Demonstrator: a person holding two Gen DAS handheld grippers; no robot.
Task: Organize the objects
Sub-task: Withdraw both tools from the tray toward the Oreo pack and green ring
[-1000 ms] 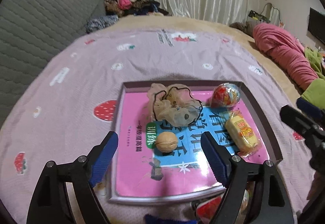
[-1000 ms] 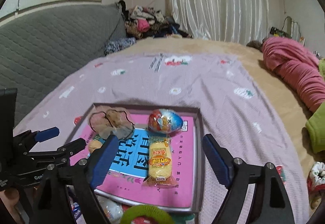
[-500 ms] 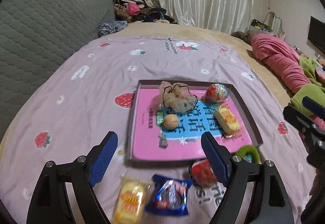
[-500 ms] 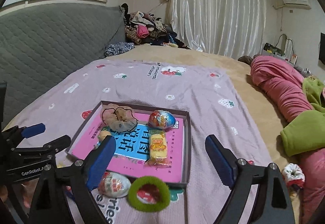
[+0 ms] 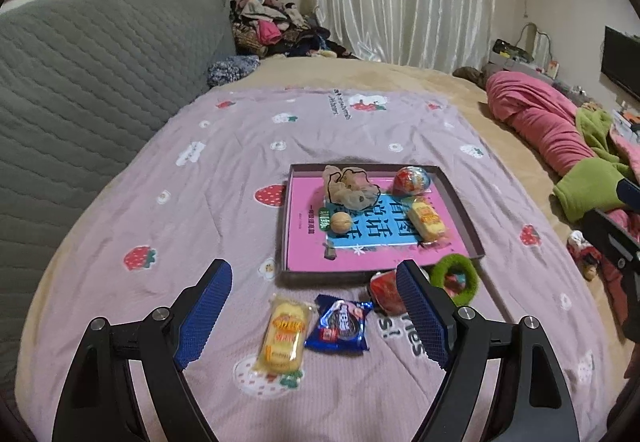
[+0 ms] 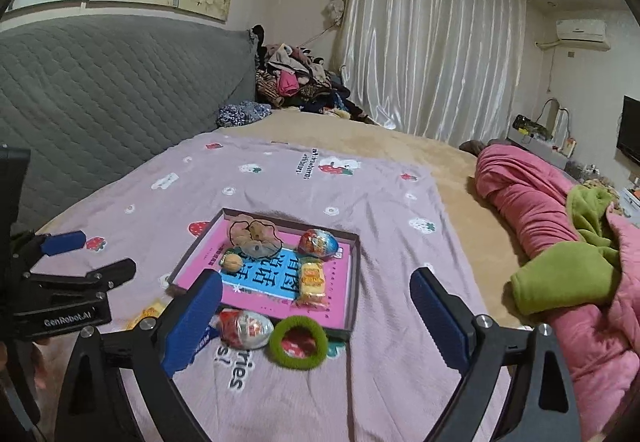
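A shallow box tray (image 5: 464, 217) (image 6: 354, 282) with a pink book cover inside holds a beige scrunchie (image 5: 350, 190), a walnut (image 5: 341, 222), a foil egg (image 5: 412, 179) and a yellow snack cake (image 5: 426, 219). In front of the tray on the purple blanket lie a yellow snack cake (image 5: 285, 336), a blue cookie packet (image 5: 340, 326), a red-and-white egg (image 6: 244, 328) and a green scrunchie (image 5: 456, 278) (image 6: 298, 340). My left gripper (image 5: 316, 316) is open and empty above the loose snacks. My right gripper (image 6: 316, 322) is open and empty above the green scrunchie.
A grey quilted headboard (image 5: 80, 81) runs along the left. Pink bedding (image 6: 532, 201) and a green cloth (image 6: 560, 278) lie on the right. A clothes pile (image 5: 272, 25) sits at the back by the white curtain (image 6: 432, 53).
Both grippers have drawn back and risen from the tray. The loose snacks, the red-and-white egg and the green scrunchie in front of the tray have come into view.
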